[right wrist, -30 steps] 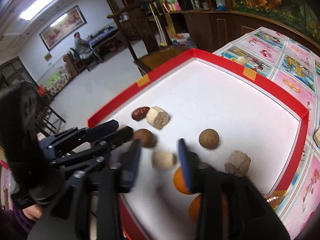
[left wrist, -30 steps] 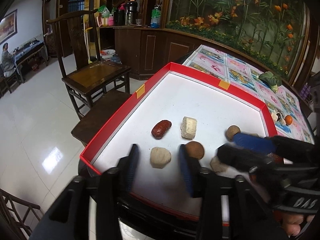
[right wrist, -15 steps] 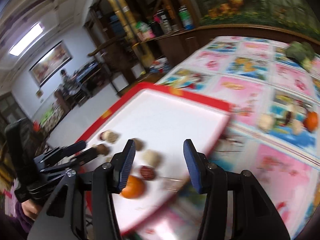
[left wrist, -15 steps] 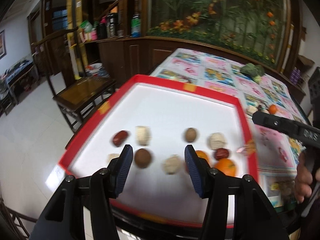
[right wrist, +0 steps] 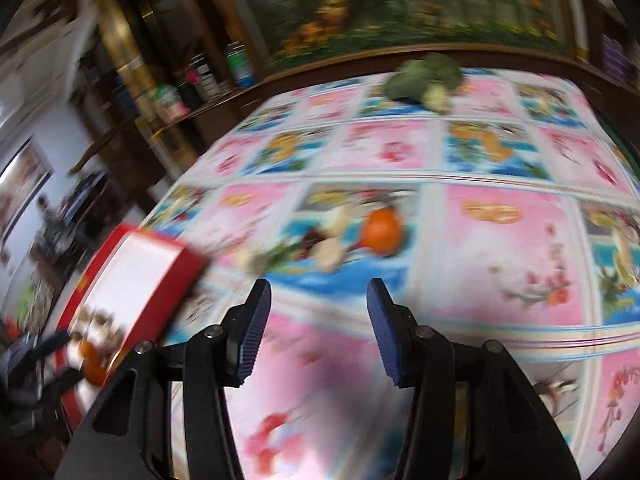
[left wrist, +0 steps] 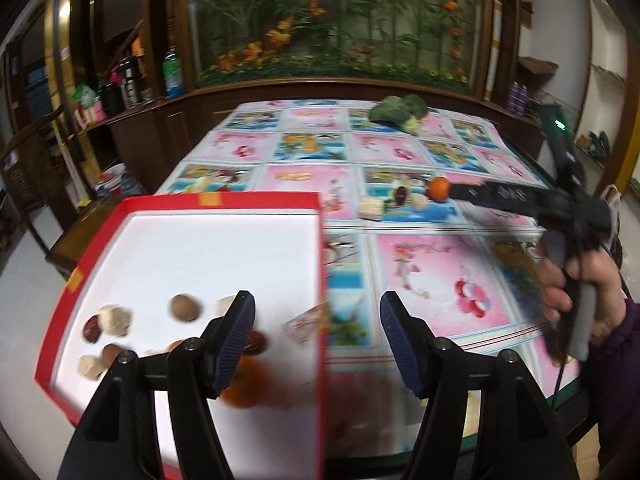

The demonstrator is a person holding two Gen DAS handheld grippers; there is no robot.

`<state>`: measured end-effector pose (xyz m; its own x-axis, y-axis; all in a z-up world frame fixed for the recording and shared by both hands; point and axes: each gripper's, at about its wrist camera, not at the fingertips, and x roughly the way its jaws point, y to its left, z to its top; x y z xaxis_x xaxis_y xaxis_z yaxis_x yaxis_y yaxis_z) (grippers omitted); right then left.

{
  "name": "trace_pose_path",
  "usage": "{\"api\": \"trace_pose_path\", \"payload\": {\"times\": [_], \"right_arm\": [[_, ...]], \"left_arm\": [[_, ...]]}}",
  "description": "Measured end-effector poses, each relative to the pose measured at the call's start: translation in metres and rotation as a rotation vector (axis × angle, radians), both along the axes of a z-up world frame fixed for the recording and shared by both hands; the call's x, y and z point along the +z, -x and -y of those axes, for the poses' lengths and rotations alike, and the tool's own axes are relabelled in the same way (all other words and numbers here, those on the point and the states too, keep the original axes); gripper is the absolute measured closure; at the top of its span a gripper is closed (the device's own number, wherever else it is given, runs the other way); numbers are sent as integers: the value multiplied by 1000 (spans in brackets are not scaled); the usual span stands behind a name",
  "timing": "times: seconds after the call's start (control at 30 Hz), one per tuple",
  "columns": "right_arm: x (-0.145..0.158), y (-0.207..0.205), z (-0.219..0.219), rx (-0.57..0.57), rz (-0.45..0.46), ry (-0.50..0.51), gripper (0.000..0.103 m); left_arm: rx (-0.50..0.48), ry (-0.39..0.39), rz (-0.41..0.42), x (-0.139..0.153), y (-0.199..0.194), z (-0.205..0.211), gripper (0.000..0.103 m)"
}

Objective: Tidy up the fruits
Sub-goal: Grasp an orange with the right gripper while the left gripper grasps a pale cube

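Both grippers have swung rightward off the red tray (left wrist: pixel 320 264): right gripper (right wrist: pixel 316 324), jaws spread, now faces the orange (right wrist: pixel 383 231); left gripper (left wrist: pixel 318 340) jaws spread, empty.

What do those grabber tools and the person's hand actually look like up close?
Each gripper is matte black plastic with two angular fingers joined by silver screws. The left gripper and right gripper both carry ribbed dark-blue pads on the inner faces. Seen from the left camera, the right tool has white lettering on its black body, a small green light and a grey handle. The bare hand ends in a dark purple sleeve.
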<state>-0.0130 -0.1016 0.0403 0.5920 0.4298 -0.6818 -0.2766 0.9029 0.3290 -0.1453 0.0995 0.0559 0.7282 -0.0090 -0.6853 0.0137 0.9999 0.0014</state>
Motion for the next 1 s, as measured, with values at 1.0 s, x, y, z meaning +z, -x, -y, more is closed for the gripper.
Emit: {"api": "trace_pose_path", "payload": {"times": [1.0], "right_arm": [[-22, -73, 40, -131, -215, -101, 68]], "left_arm": [[-15, -104, -264, -52, -171, 62, 38]]}}
